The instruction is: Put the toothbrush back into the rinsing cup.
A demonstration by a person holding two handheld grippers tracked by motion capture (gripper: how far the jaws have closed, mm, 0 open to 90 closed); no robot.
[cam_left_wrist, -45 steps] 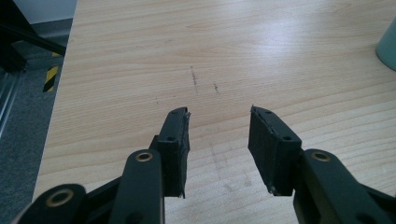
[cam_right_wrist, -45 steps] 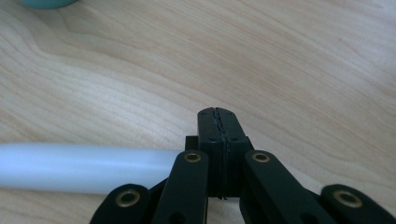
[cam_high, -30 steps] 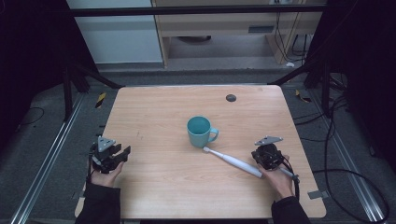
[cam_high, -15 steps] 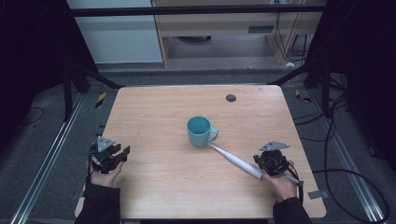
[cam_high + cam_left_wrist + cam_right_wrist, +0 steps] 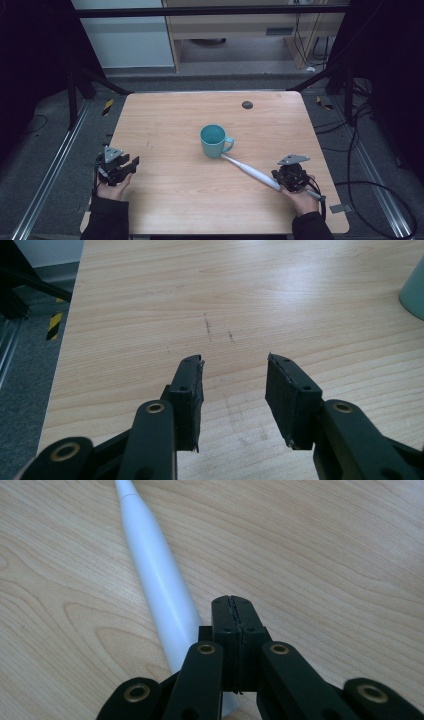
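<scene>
Now both grippers rest near the table's (image 5: pixel 165 120) front corners.

From above, the white toothbrush (image 5: pixel 250 172) lies between the teal mug (image 5: pixel 214 140) and the right gripper (image 5: pixel 291 179). Left gripper (image 5: pixel 234 390): jaws apart over bare wood. Right gripper (image 5: pixel 233 615): jaws pressed together, empty, the toothbrush (image 5: pixel 155 575) just beside them.

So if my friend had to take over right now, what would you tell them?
Left tongs: open, holding nothing, low over the table's left edge.
Right tongs: jaws pressed shut on nothing, right beside the thick end of the white toothbrush.
Toothbrush: lying flat on the table, thin end pointing at the foot of the teal mug, which stands upright mid-table.
Done: nothing is gripped or lifted.
Left: probably open the right tongs and grab the toothbrush; it likely goes in the mug.
</scene>
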